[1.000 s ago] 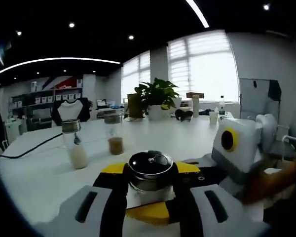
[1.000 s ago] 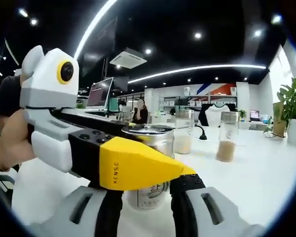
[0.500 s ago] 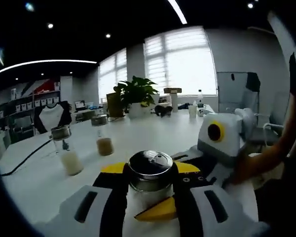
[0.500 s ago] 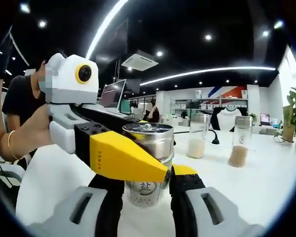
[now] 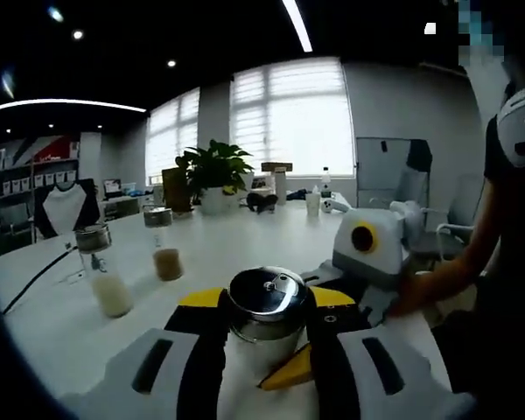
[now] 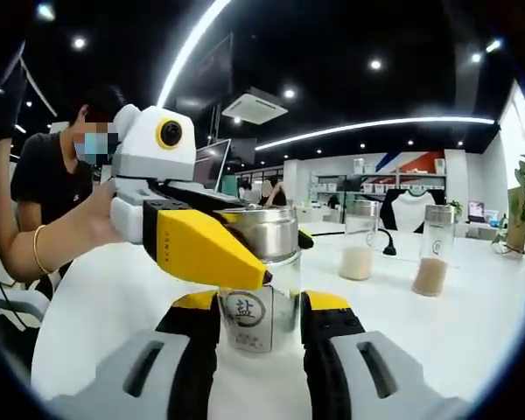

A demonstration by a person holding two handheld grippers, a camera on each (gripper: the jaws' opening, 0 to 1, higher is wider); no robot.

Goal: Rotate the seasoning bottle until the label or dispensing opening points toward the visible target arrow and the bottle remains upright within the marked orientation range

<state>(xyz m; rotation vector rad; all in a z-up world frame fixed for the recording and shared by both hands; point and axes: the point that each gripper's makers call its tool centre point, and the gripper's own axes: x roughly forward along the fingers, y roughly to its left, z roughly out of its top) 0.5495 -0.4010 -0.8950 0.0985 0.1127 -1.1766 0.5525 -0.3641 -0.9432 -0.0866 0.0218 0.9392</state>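
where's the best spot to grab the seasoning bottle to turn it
Grip the clear glass body of the seasoning bottle below its steel lid, coming in level from the side. The bottle stands upright and round, so opposing jaws seat flat on its wall. The left tongs and right tongs already straddle it this way.

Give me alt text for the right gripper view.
Both grippers clamp an upright seasoning bottle with a steel lid on a white table: right gripper low, left gripper near the lid. Its label faces the camera; two jars stand behind.
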